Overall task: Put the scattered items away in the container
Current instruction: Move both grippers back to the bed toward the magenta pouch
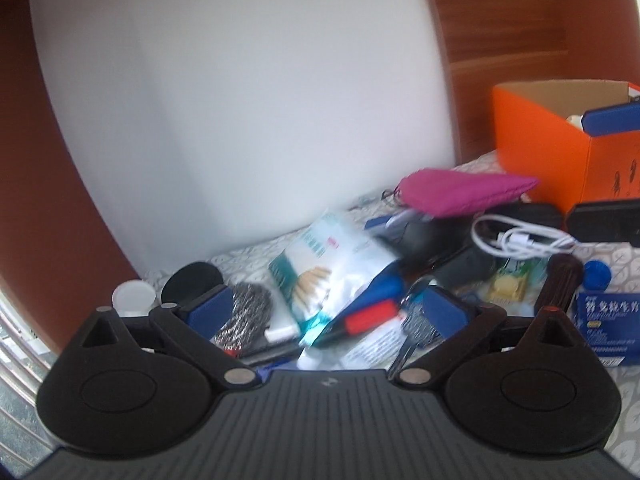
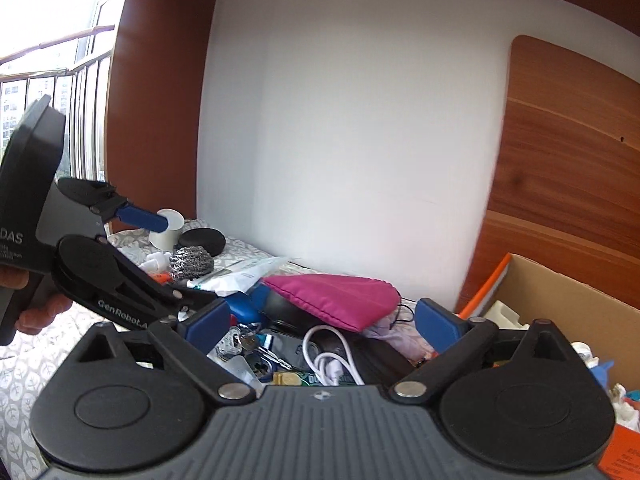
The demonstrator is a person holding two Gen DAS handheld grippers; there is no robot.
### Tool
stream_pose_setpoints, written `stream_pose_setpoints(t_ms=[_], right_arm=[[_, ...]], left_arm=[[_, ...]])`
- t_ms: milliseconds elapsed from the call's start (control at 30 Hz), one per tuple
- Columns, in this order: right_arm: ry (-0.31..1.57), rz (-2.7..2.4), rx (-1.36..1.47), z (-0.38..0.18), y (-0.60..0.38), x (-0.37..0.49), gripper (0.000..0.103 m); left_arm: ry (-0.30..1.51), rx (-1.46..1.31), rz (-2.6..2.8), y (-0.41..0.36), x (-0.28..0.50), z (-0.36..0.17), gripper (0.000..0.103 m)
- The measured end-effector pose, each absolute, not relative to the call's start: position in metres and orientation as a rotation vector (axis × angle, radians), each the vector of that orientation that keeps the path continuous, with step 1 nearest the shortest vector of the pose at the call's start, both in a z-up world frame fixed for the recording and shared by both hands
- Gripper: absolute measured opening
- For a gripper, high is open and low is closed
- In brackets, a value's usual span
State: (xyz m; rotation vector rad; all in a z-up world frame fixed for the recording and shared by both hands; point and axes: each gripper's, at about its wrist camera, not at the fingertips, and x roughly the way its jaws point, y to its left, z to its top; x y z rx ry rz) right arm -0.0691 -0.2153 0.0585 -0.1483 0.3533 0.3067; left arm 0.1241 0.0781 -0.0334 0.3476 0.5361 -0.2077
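Scattered items lie on a leaf-patterned cloth (image 1: pixel 624 260). My left gripper (image 1: pixel 328 312) is open above a clear snack bag (image 1: pixel 320 264), with a steel scourer (image 1: pixel 248 312) by its left finger and nothing gripped. A pink pouch (image 1: pixel 464 192) and a white cable (image 1: pixel 516 238) lie further right. The orange box (image 1: pixel 540 148) stands at the right, and my right gripper (image 1: pixel 608 168) shows at its front corner. In the right wrist view my right gripper (image 2: pixel 324 328) is open and empty over the white cable (image 2: pixel 328 356) and keys (image 2: pixel 248 344), beside the box (image 2: pixel 560 300). A hand holds the left gripper (image 2: pixel 168 260).
A white wall and wooden panels (image 2: pixel 560 160) enclose the back. A black round lid (image 1: pixel 192 280), a white cap (image 1: pixel 132 298) and a blue medicine box (image 1: pixel 608 320) also lie on the cloth. The box holds white pieces (image 2: pixel 504 312). A window (image 2: pixel 60 60) is at the left.
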Motion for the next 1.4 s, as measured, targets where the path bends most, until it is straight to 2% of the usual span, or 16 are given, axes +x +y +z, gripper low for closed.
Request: stream_pose_setpoints(t_ms=[267,733,933,1000,1033,1067,1100,1167,1200,1233,1267,1400], right_arm=[[0.383,0.347,-0.19,0.041,-0.18,-0.043,0.103],[0.41,0.217,-0.104,0.036,-0.185,0.014,0.103],[0.456,0.204,-0.035,0.022,-0.19,0.033,0.103],[0.472,0.203,-0.001,0.016,-0.192,0.037,0.103],[0.48,0.208,0.024,0.014,-0.195,0.039,0.103],[0.478,0.211,0.037,0.013,-0.197,0.039,0.1],[0.47,0.217,0.047,0.013,-0.199,0.038,0.096],[0.468,0.247,0.079,0.014,-0.204,0.039,0.074],[0.472,0.269,0.097,0.014,-0.205,0.041,0.07],[0.48,0.29,0.106,0.013,-0.204,0.044,0.062],[0.491,0.309,0.115,0.013,-0.205,0.045,0.058],[0.527,0.333,0.141,0.011,-0.206,0.046,0.059]], left_arm=[[0.594,0.328,-0.157,0.093,0.145,-0.052,0.103],[0.534,0.35,-0.243,0.046,0.2,-0.044,0.103],[0.54,0.294,-0.285,0.062,0.199,-0.055,0.099],[0.542,0.262,-0.299,0.065,0.202,-0.057,0.094],[0.548,0.239,-0.309,0.067,0.203,-0.057,0.086],[0.555,0.213,-0.32,0.07,0.205,-0.056,0.08],[0.559,0.197,-0.324,0.072,0.206,-0.055,0.077],[0.562,0.181,-0.34,0.076,0.207,-0.054,0.071],[0.561,0.175,-0.343,0.077,0.207,-0.054,0.07],[0.559,0.172,-0.344,0.079,0.207,-0.055,0.069],[0.558,0.169,-0.348,0.079,0.207,-0.054,0.068],[0.55,0.197,-0.361,0.079,0.203,-0.052,0.063]])
